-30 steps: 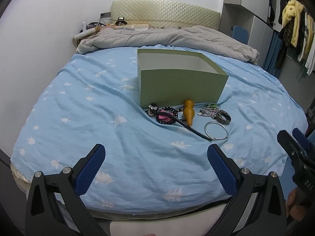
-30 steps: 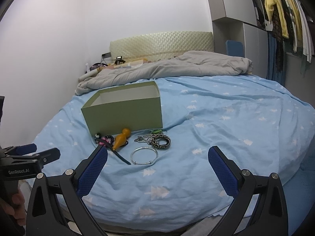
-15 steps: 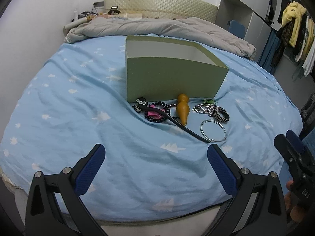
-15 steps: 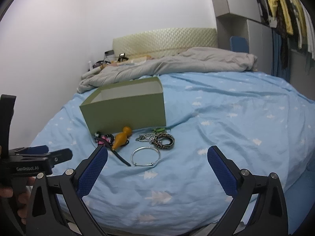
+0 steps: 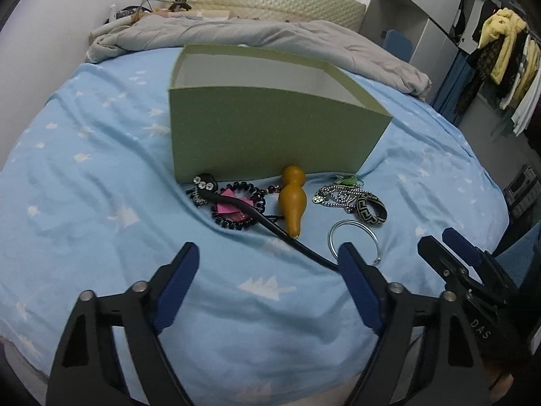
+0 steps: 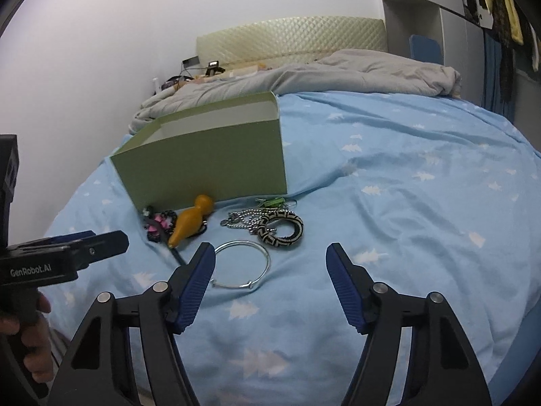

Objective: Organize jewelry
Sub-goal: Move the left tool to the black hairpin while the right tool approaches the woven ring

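Observation:
An open green box (image 5: pixel 267 128) (image 6: pixel 209 165) stands on the blue bedspread. In front of it lie an orange gourd pendant (image 5: pixel 292 203) (image 6: pixel 189 221), a black hair stick (image 5: pixel 270 226), a dark bead bracelet with a pink piece (image 5: pixel 236 208), a silver bangle (image 5: pixel 353 238) (image 6: pixel 241 264), a patterned black bracelet (image 5: pixel 372 208) (image 6: pixel 280 228) and a ball chain (image 5: pixel 333 196) (image 6: pixel 248 220). My left gripper (image 5: pixel 270 270) is open and empty just short of the hair stick. My right gripper (image 6: pixel 270 270) is open and empty, near the bangle.
The blue bedspread (image 5: pixel 101 176) covers the bed. A grey duvet (image 5: pixel 257 37) is bunched at the headboard (image 6: pixel 290 37). Clothes (image 5: pixel 507 57) hang at the right. The bed edge runs close below both grippers.
Both grippers have moved forward and down toward the jewelry, which now looks larger. Both stay open. The objects have not moved.

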